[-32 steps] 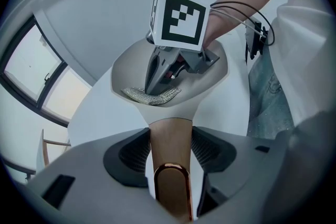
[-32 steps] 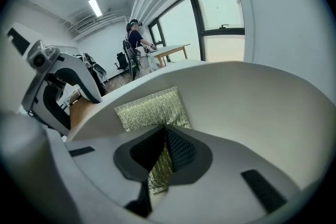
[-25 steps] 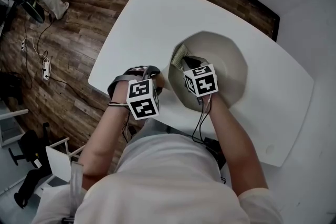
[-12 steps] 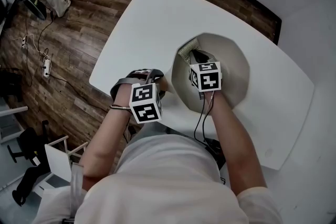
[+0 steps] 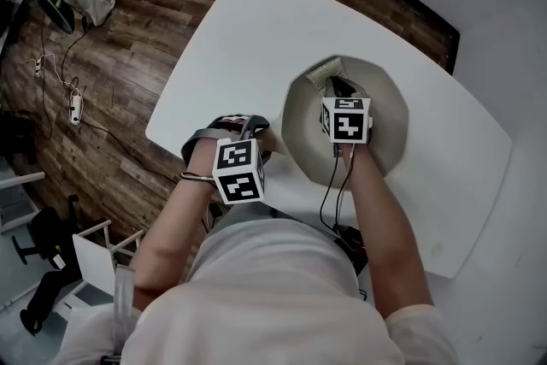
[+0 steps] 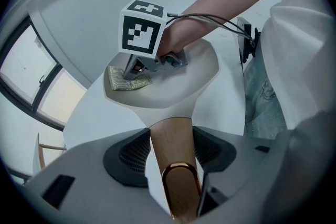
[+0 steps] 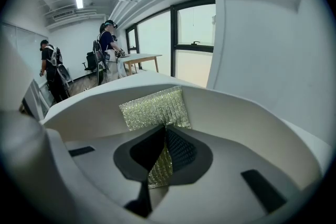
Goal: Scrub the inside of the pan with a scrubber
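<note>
Between the dark ribbed pads of the left gripper [image 6: 172, 150] a tan wooden handle with a copper-coloured hanging loop [image 6: 176, 176] is clamped, the jaws being closed narrowly against its two sides. Just ahead of this gripper the wooden handle is joined to one shallow, pale grey round pan [image 6: 176, 93], which is set on a white rounded table [image 5: 239, 30]. The right gripper [image 7: 160, 157] is held inside the pan, beyond and to the right of the left gripper. Its jaws are pinched together on the lower edge of one flat, glittering green-gold mesh scrubber [image 7: 153, 107]. The rest of the scrubber is spread just ahead of those jaws and laid against the pan's far inner wall, up to the rim. Thin black cables [image 5: 333, 184] are trailed back from the right gripper along the forearm. To the left of the left gripper, past the table edge, dark wooden floorboards [image 5: 111, 73] are seen, with one white power strip [image 5: 75, 109] and loose cords lying on them. Far ahead of the right gripper, over the pan rim, two people [image 7: 52, 68] are seen standing near a light wooden desk [image 7: 139, 57] beside tall dark-framed windows [image 7: 191, 34].
</note>
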Tool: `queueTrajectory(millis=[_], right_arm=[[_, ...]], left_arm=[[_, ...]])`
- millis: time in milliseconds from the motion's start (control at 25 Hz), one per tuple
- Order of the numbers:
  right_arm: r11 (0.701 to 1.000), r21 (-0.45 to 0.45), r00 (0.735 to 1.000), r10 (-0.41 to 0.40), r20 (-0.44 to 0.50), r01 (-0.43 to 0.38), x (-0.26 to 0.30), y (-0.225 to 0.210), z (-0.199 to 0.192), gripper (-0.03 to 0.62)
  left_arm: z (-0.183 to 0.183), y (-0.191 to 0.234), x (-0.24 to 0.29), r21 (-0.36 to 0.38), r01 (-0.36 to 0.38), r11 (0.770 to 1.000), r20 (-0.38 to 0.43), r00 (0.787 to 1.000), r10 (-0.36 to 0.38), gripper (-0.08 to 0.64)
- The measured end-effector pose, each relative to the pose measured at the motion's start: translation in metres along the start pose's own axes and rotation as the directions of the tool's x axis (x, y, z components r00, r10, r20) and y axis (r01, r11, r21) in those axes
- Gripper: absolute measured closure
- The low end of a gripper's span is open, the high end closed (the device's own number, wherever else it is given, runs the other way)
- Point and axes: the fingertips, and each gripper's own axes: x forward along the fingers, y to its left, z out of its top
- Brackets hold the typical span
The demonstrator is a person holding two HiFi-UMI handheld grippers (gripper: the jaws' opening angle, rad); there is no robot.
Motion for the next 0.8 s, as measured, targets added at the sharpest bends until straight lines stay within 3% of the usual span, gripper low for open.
queueTrajectory(millis=[800], right_arm=[[0.983,-0.025,0.981,-0.181,-0.067,0.180,-0.021,-0.061,-0.025,0.565]], left_arm=[[0.000,-0.002,0.001,-0.003,0.004,1.000,0.019,1.000,-0.004,0.311]])
